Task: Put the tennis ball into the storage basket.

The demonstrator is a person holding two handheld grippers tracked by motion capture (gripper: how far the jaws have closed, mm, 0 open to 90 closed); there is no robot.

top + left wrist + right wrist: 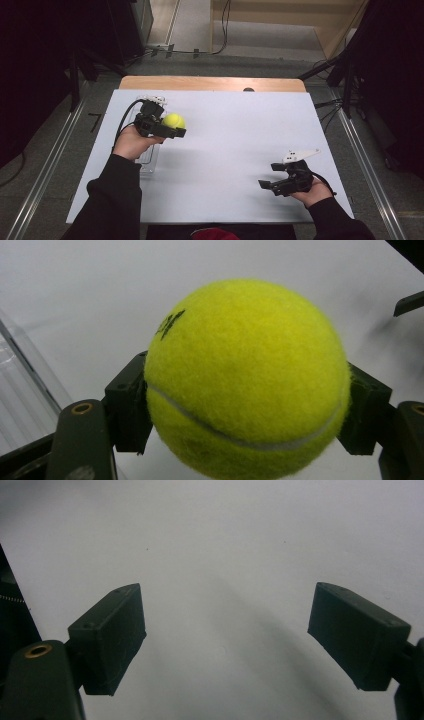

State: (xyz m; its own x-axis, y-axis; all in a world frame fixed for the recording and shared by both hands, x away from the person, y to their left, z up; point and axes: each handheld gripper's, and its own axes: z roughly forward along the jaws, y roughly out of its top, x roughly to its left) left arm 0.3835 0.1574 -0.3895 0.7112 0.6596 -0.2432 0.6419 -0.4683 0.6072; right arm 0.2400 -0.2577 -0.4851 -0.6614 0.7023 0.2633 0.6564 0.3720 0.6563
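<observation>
At the near edge of the high view, 2 dark sleeves come in from the bottom. The right gripper (272, 175) sits nearest, low over the near right part of the white bench (235, 150), in the person's right hand (312, 192). A pale three-cornered plate tops it. Its jaws point left and stand spread wide with nothing between them; in the right gripper view, bare white bench surface shows through the gap.

Farther off, on the far left, the left hand (131, 142) holds the left gripper (176, 125) above the bench. Its jaws pinch a yellow tennis ball (174, 120), 1 pad pressed on each side. In the left gripper view the tennis ball (245, 382) sits between the pads, with a pale seam curving across its lower half and a dark printed mark near its upper left.

A clear tray (147, 162) lies on the bench under the left forearm, near the left edge. The 2 grippers are well apart. Beyond the white surface, a strip of wooden bench edge (210, 83) runs along the far side.
</observation>
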